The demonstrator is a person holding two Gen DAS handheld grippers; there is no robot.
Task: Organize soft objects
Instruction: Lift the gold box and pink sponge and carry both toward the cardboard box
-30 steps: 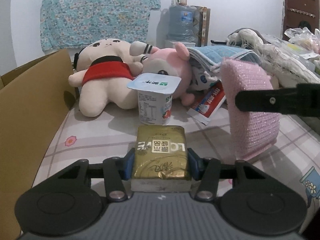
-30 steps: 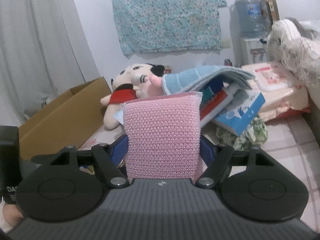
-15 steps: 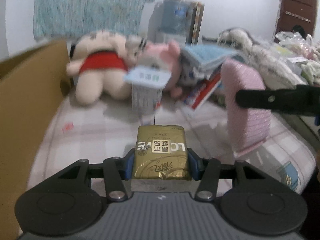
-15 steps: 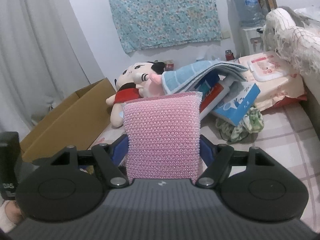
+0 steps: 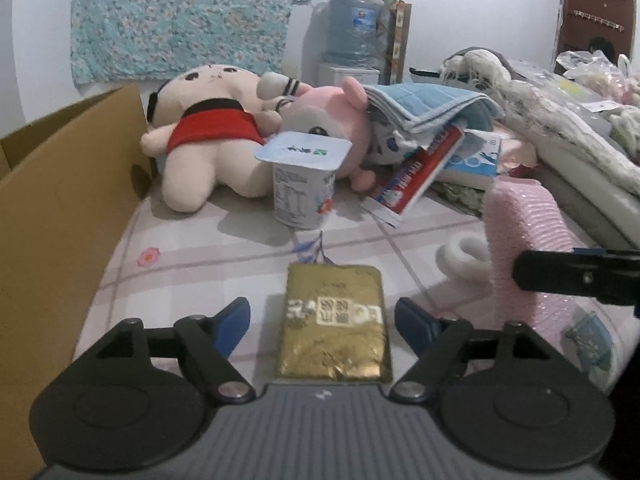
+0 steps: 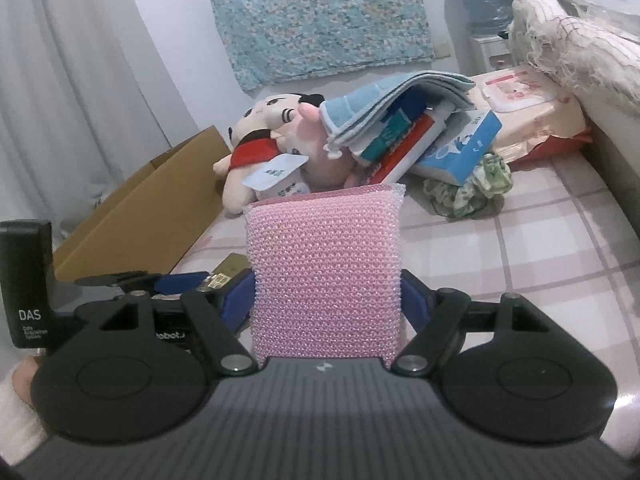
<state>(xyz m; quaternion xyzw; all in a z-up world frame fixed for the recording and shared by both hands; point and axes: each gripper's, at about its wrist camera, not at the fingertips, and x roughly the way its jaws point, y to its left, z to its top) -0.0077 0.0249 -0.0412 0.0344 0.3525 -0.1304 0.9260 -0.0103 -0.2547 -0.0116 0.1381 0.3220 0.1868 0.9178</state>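
Note:
My left gripper (image 5: 322, 314) is opening; its blue pads stand apart from the gold foil box (image 5: 335, 328), which lies flat on the checked bed sheet between them. The right gripper (image 6: 328, 300) is shut on an upright pink mesh sponge (image 6: 326, 276), also visible at the right of the left wrist view (image 5: 520, 232). Beyond lie a cream doll in a red shirt (image 5: 212, 140), a pink plush (image 5: 332, 120) and a folded blue towel (image 5: 432, 100).
A yogurt cup (image 5: 304, 184) stands ahead of the gold box. An open cardboard box (image 5: 60, 200) runs along the left. A toothpaste carton (image 5: 420, 172), a white tape roll (image 5: 466, 256), a green cloth (image 6: 468, 188) and piled bedding (image 5: 560, 120) crowd the right.
The left jaws have spread and let go of the gold box, which now rests on the sheet. The right gripper, sponge still in it, has shifted lower and rightward in the left view.

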